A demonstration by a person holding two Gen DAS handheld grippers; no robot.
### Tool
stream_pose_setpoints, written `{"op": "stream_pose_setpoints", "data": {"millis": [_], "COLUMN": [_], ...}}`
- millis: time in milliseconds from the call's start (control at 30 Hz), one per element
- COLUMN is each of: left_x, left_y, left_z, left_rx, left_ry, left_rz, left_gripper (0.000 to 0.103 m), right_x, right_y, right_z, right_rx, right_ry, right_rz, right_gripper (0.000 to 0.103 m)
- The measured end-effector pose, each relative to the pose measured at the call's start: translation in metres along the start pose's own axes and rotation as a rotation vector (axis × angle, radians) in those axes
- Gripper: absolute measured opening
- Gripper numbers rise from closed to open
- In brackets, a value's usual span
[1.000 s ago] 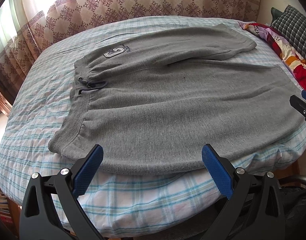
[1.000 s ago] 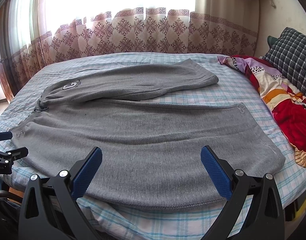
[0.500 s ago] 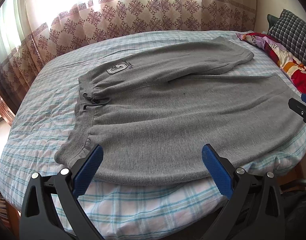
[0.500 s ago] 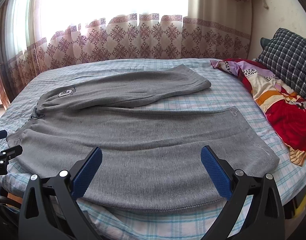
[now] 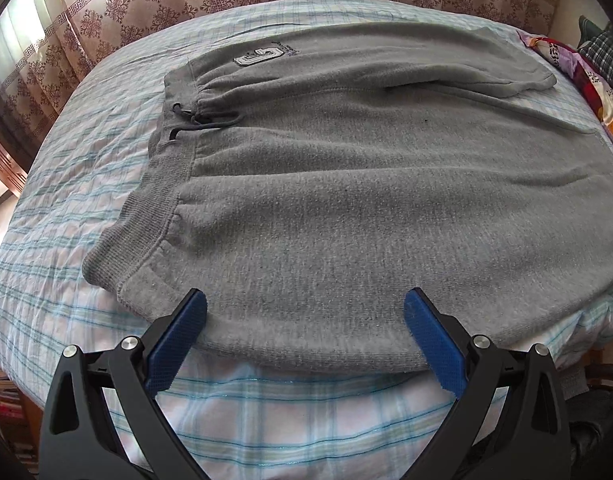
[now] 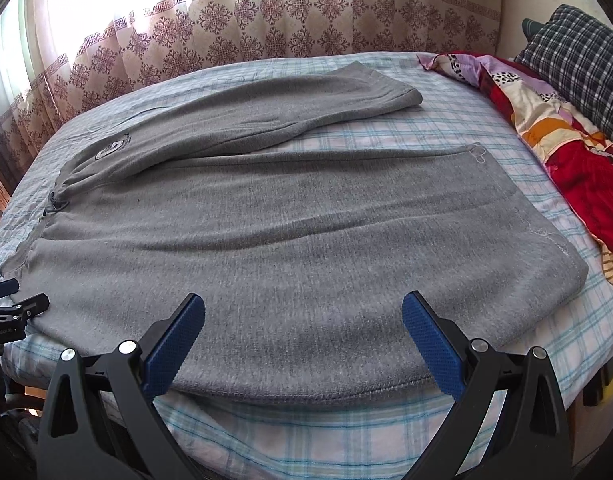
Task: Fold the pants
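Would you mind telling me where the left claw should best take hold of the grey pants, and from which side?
Probably the near waistband corner of the grey pants, approached from the bed's near edge. That ribbed corner lies flat and exposed on the sheet, just ahead of the open left claw.

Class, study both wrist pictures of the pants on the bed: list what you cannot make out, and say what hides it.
- Underside of the gray pants: both views, hidden by their own cloth.
- Logo patch lettering: left view, too small; right view, foreshortened.
- Plaid pillow: both views, cut off by the fisheye edge.
- Right gripper: in the left view, only a sliver shows at the right edge.
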State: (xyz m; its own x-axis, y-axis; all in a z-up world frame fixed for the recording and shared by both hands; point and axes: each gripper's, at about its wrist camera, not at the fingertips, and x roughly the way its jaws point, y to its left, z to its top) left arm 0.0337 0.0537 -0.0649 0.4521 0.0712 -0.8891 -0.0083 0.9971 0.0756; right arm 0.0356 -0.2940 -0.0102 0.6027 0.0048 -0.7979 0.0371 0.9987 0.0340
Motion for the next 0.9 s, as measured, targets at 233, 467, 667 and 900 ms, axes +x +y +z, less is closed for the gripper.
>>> {"op": "stream_pose_setpoints", "data": {"millis": [233,467,667,900], "left_x": [0.003,-0.013,-0.006,0.026], "left_y": [0.005,-0.003,-0.027,-0.058], "left_z": [-0.009,0.007,0.044,0.092], "left_rx": [-0.010,0.010,0.067,0.084], "left_ry": [0.050,-0.011,-0.029,0.012], "left_rz": [-0.018,-0.020,-0.033,-0.071], "left_gripper": [0.100,0.100,0.100,0.100], "right_x": [0.023,0.016,0.021,0.056], "right_y": [0.001,-0.011,-0.047,-0.088], "right_z": [-0.014,-0.001,0.034,0.074], "right_rx": [-0.016,0.010,0.041,0.064], "right_ry": [0.146,0.138,0.079,0.071], "right_rz": [-0.006,0.014,-0.046,-0.117], "right_gripper": [0.098,0.098,0.098,0.098]}}
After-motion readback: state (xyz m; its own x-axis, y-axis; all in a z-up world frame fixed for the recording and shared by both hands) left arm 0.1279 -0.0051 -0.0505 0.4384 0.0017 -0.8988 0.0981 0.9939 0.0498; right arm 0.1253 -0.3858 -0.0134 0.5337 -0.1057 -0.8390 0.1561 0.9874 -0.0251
